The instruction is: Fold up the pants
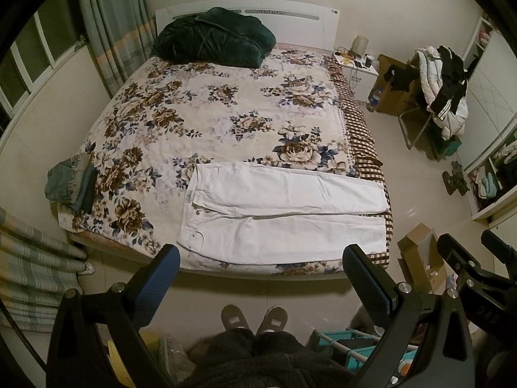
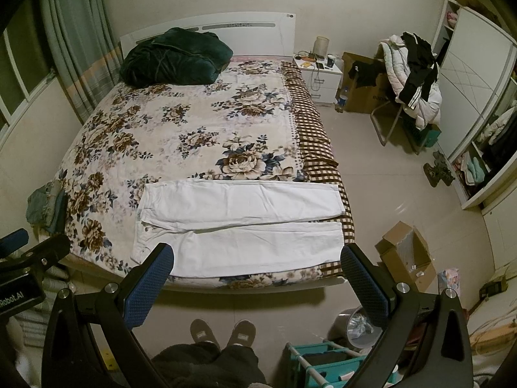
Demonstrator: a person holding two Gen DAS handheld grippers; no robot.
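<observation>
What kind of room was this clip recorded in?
A home bedroom: a double bed with a floral blanket, a white bedside cabinet, and an open white wardrobe. White pants lie spread on the bed.

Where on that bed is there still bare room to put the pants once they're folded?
The widest free patch is mid-bed, between the dark green bundle at the headboard and the white pants along the foot edge. The left foot corner is crowded by small folded clothes. The pants' cuffs reach the right edge, leaving nothing spare there.
</observation>
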